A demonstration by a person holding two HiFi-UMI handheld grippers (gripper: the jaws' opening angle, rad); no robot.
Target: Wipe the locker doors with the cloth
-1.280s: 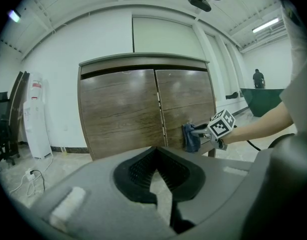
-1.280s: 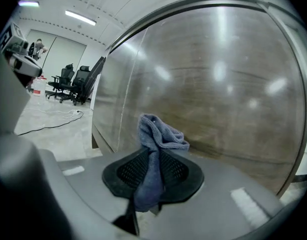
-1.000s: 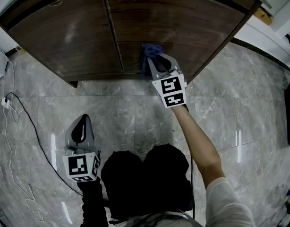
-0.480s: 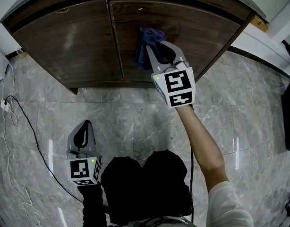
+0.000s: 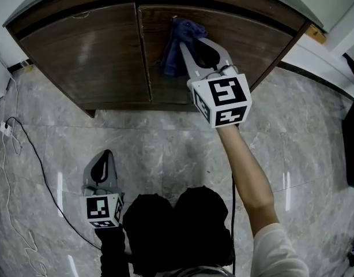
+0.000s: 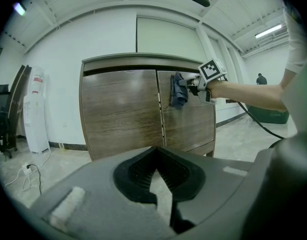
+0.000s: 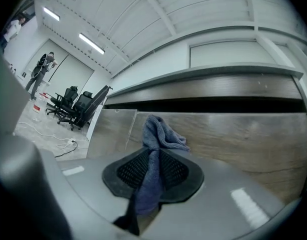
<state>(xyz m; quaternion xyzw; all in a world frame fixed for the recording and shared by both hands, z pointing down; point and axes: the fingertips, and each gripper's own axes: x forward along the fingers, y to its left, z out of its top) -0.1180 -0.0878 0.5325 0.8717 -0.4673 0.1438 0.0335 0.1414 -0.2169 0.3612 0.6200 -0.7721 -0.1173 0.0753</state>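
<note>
The right gripper [image 5: 195,49] is clamped on a blue cloth [image 5: 176,42], which it presses against the right locker door [image 5: 252,36] near that door's top left corner, just beside the seam with the left door [image 5: 85,45]. Only a narrow fold sits between the jaws, and the rest hangs loose below them. A hard drag across the wood could therefore pull the cloth out, or roll the bunch aside so that the bare jaw tips scrape the door.

The cloth is also close to the door's top edge. Any higher and it may snag in the dark gap under the locker's top panel.

The left gripper [image 5: 101,167] hangs low over the floor, jaws nearly together and empty, so it cannot catch a dropped cloth. A cable [image 5: 27,137] trails on the floor to the left, a likely trip point on a step toward the left door.
</note>
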